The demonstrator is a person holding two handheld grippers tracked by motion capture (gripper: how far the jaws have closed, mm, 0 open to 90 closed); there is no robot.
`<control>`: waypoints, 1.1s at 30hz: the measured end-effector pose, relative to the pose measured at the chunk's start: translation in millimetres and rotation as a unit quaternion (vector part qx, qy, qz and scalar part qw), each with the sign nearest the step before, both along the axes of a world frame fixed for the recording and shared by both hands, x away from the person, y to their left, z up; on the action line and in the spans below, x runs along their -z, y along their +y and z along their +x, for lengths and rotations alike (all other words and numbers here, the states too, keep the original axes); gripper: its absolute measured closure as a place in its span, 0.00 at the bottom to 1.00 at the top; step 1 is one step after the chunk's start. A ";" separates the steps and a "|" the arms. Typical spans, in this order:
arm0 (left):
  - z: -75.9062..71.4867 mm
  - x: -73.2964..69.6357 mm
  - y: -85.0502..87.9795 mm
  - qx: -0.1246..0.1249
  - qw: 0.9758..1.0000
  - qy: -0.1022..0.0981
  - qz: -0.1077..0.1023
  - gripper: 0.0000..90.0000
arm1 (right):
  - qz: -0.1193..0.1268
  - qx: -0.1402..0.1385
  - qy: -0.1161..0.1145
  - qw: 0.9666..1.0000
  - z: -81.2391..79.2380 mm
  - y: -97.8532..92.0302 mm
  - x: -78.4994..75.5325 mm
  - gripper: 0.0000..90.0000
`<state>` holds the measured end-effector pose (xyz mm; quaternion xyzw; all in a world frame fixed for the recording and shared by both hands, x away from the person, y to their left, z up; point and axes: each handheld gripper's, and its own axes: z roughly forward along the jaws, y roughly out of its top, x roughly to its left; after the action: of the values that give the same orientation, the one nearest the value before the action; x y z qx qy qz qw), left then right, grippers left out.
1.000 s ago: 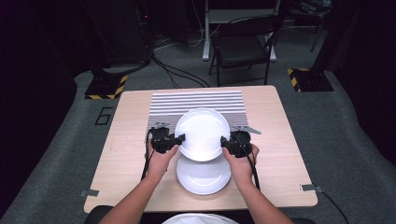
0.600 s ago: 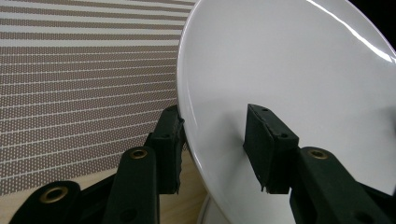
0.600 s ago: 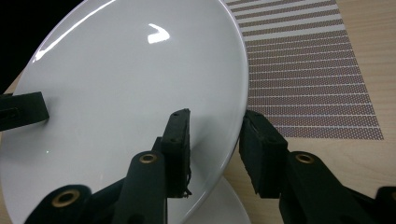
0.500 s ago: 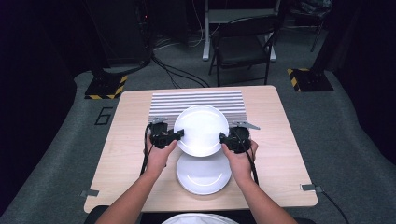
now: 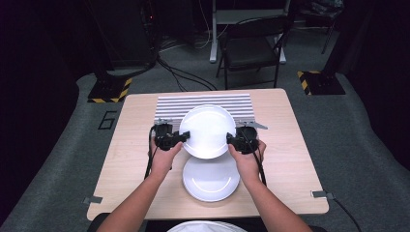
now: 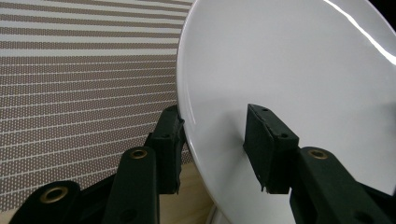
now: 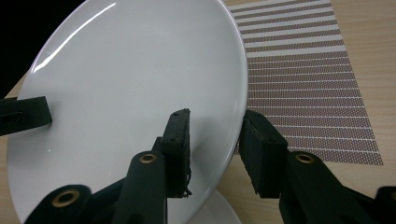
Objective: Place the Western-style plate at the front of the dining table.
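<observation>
— Where is the round white ceramic plate point(image 5: 208, 130)?

— Lifted clear of the light wooden table point(image 5: 295, 145), over the near edge of the striped grey placemat point(image 5: 203, 102) by the table's far edge. The left gripper point(image 5: 183, 137) has its fingers clamped on one rim, the right gripper point(image 5: 231, 140) on the opposite rim.

— Anything beneath?

— A second round white plate point(image 5: 211, 180) lies flat near the table's near edge, partly under the held one.
</observation>
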<state>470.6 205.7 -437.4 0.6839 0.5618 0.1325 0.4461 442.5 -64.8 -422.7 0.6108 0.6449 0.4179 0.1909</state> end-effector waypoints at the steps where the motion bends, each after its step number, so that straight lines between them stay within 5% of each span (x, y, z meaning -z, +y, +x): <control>1: 0.0 0.0 0.0 0.000 1.000 0.000 0.000 0.64 | 0.000 0.000 0.000 1.000 0.0 0.0 0.0 0.70; 33: 29.1 -12.5 4.1 -0.004 1.000 -0.003 0.002 0.64 | -0.003 -0.003 -0.005 1.000 30.9 4.0 -11.5 0.71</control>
<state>499.7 209.8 -424.9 0.6821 0.5632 0.1371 0.4458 473.4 -60.8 -411.2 0.6064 0.6467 0.4196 0.1950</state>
